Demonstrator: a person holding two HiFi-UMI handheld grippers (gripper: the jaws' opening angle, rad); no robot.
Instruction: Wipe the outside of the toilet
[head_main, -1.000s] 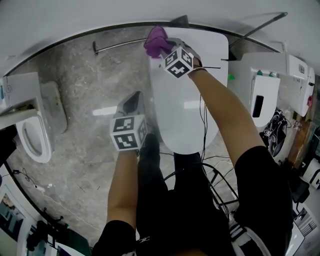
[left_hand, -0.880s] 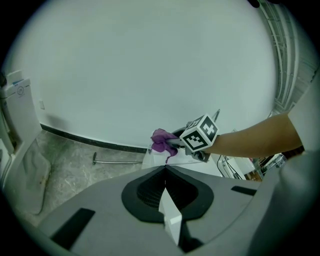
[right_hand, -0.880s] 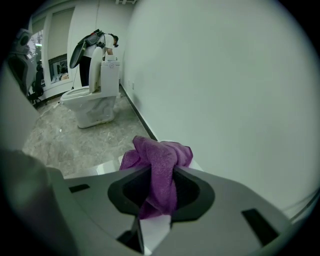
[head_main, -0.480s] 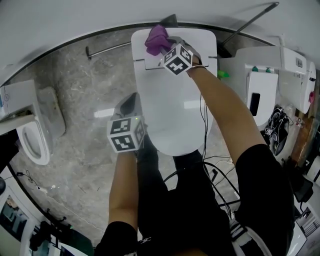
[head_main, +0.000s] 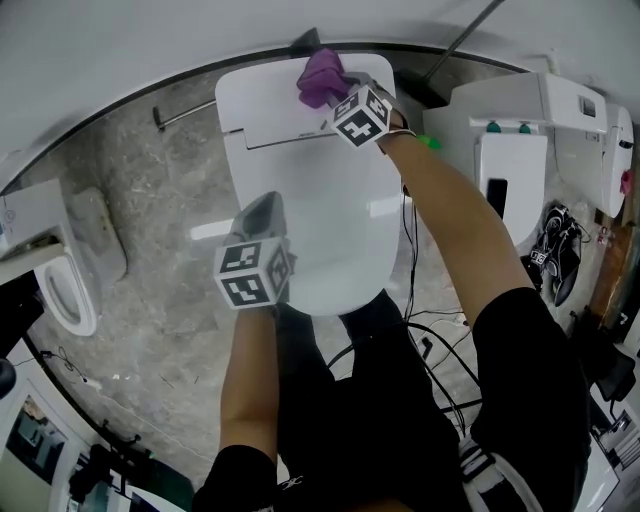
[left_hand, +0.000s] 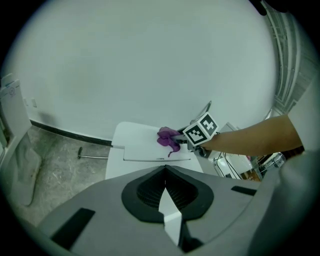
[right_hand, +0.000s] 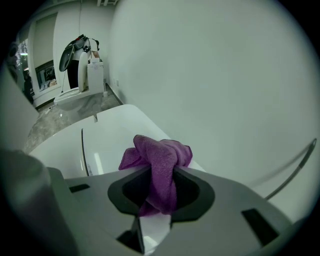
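Note:
The white toilet (head_main: 320, 210) stands with its lid down in the middle of the head view. At its back, right of the middle, my right gripper (head_main: 331, 90) is shut on a bunched purple cloth (head_main: 320, 76) that rests on the top surface. The right gripper view shows the cloth (right_hand: 161, 156) pinched in the right gripper (right_hand: 159, 186), with the white top (right_hand: 107, 137) under it. My left gripper (head_main: 263, 212) hovers over the lid's left front edge, shut with nothing in it. From the left gripper (left_hand: 165, 171) I see the cloth (left_hand: 168, 138) and the right gripper (left_hand: 181, 140) ahead.
A second toilet (head_main: 62, 290) stands at the far left on the grey stone floor. White units (head_main: 520, 165) stand at the right. A metal bar (head_main: 190, 105) lies on the floor by the wall. Cables (head_main: 432, 345) trail beside the person's legs.
The right gripper has dragged the cloth rightward along the back of the toilet, from its left rear corner to right of the middle. The left gripper now hangs over the lid's edge.

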